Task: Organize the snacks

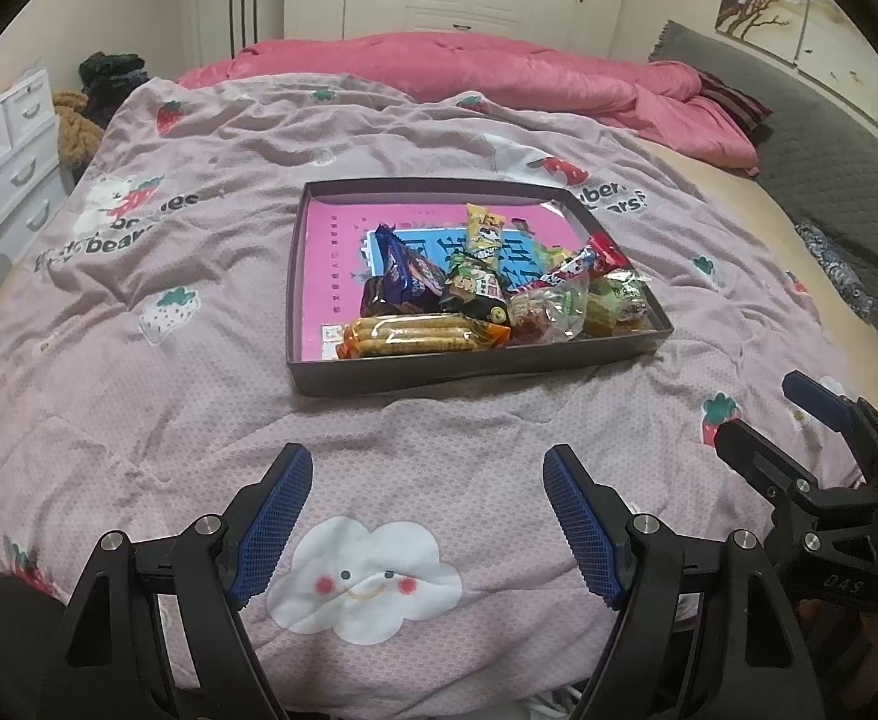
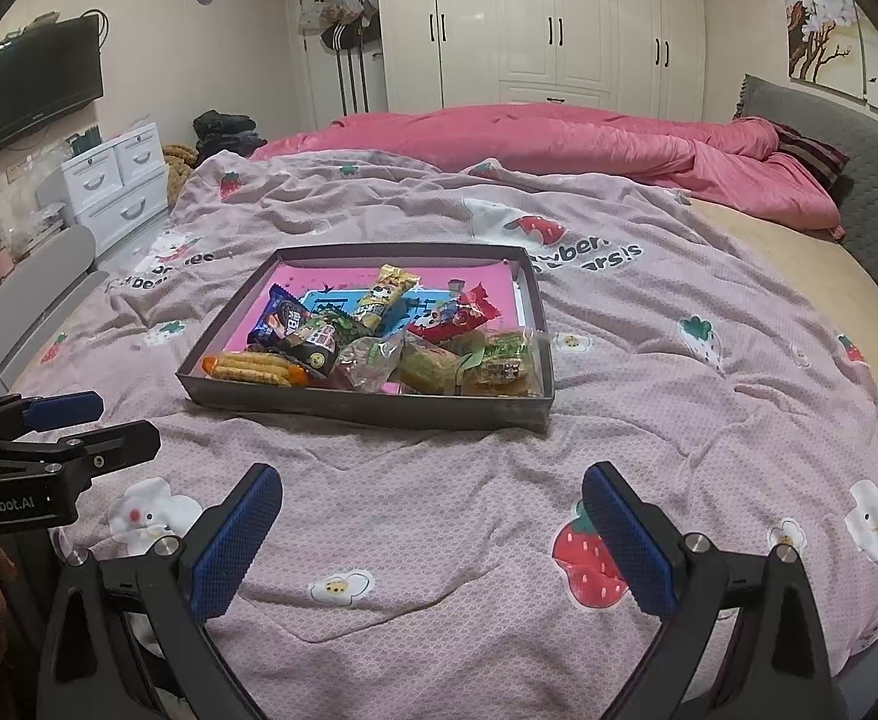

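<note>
Both the left gripper and the right gripper are being held with jaws apart and empty over the quilt, just short of the shallow box, where the snacks are being kept in a heap toward its near right corner. A top-lying packet, such as the biscuit pack beside the near wall, is probably best being approached from above, so that the low rim is being cleared. Open room is being offered by the bare pink floor at the box's far left and by the quilt on every side.
</note>
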### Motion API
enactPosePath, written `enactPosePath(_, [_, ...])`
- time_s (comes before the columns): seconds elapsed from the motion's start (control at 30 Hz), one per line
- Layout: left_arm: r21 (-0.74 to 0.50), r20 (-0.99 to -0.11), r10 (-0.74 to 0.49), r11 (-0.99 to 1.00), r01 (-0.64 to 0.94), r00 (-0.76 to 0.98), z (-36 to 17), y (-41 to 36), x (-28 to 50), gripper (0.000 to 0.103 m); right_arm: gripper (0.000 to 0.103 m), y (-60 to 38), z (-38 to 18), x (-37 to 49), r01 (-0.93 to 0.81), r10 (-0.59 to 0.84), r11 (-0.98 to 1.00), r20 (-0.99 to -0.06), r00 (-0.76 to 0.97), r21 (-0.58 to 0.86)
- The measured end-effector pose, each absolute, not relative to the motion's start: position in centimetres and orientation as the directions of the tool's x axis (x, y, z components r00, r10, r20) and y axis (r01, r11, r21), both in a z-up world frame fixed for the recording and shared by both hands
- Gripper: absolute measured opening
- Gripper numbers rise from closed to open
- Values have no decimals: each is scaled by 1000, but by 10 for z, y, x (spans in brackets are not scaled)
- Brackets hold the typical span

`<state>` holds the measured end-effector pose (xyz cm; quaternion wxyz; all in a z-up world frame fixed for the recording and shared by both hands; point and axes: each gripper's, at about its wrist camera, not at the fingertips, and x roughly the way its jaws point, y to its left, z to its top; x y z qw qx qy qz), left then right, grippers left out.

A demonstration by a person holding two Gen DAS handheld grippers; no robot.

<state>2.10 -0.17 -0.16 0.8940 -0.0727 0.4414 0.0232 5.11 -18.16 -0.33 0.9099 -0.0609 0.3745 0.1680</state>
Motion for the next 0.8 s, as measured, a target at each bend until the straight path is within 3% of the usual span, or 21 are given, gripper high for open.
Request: enactPosePath(0.8, [-91, -794, 0, 989, -119, 608, 2, -1, 19, 80, 101, -182, -5, 51, -345, 255, 939, -708, 659, 17])
